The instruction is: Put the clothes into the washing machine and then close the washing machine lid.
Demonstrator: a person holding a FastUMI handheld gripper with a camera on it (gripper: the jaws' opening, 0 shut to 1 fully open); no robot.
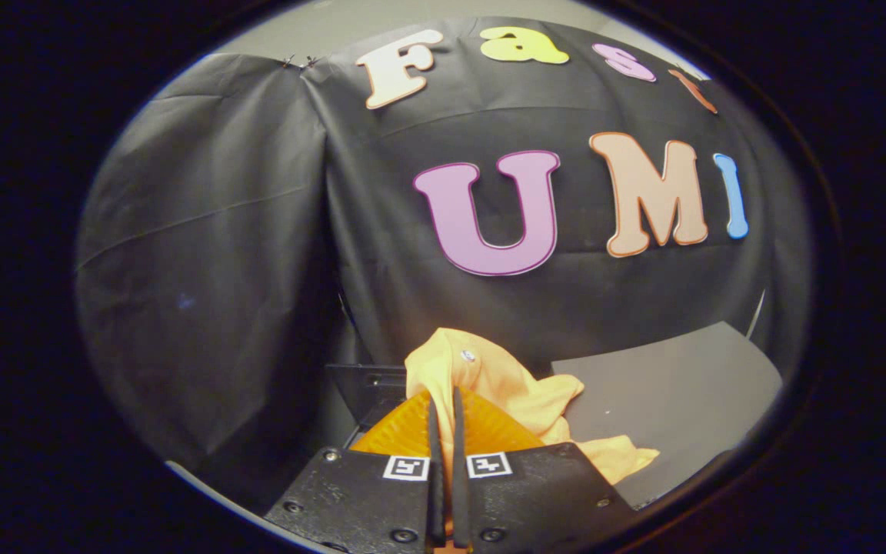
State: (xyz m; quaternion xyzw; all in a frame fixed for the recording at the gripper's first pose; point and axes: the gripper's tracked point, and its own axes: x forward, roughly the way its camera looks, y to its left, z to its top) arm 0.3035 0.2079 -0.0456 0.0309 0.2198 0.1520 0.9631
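desk (666,385): grey, flat surface just right of the cloth; the cloth's lower tail lies on it near the tongs' body.
dark box (362,385): open dark frame just left of and behind the cloth; could be part of the washer, but i cannot tell.
cloth (489,385): yellow-orange garment, bunched and lifted, rising just ahead of the tongs with loose folds spilling to the right onto the desk; a small round stud or button sits near its top.
handling: looks light, limp and thin; it will sag, swing and drag, not keep a shape. no fragility. loose tails may snag on a rim, so a hold on a thick bunched fold, near the middle of the mass, seems best.
tongs (443,400): fingers drawn together to a thin slit, clamped on a fold of the cloth pinched between them.
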